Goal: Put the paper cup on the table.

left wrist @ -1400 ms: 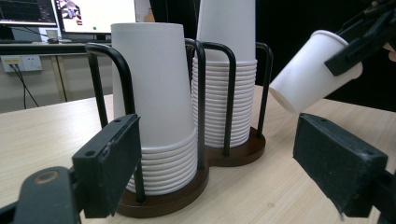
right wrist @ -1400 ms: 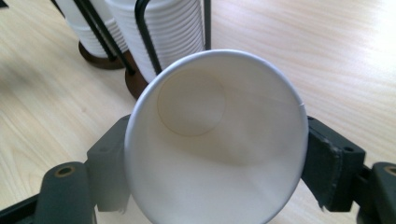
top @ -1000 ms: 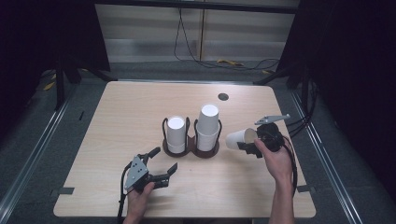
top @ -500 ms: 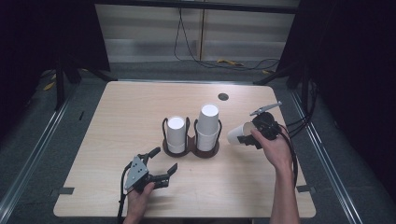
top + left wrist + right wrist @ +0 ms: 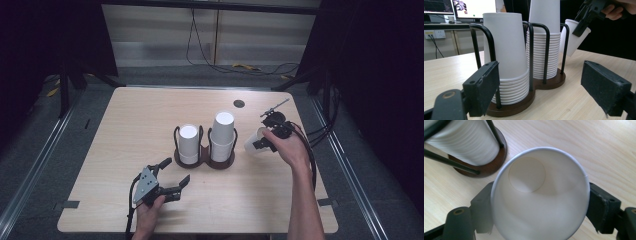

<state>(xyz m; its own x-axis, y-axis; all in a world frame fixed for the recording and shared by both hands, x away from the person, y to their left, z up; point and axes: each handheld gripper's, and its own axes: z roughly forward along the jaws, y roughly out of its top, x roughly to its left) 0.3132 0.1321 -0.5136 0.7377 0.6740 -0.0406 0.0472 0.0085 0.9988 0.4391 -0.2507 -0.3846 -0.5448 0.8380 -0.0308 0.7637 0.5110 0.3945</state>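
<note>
1. My right gripper pinches a white paper cup between both jaws. The cup is tipped and held up in the air.
2. The cup hangs just right of the tall cup stack.
3. My left gripper rests near me on the table, jaws spread wide, holding nothing.
4. Beyond it stands the short cup stack in the black holder.
</note>
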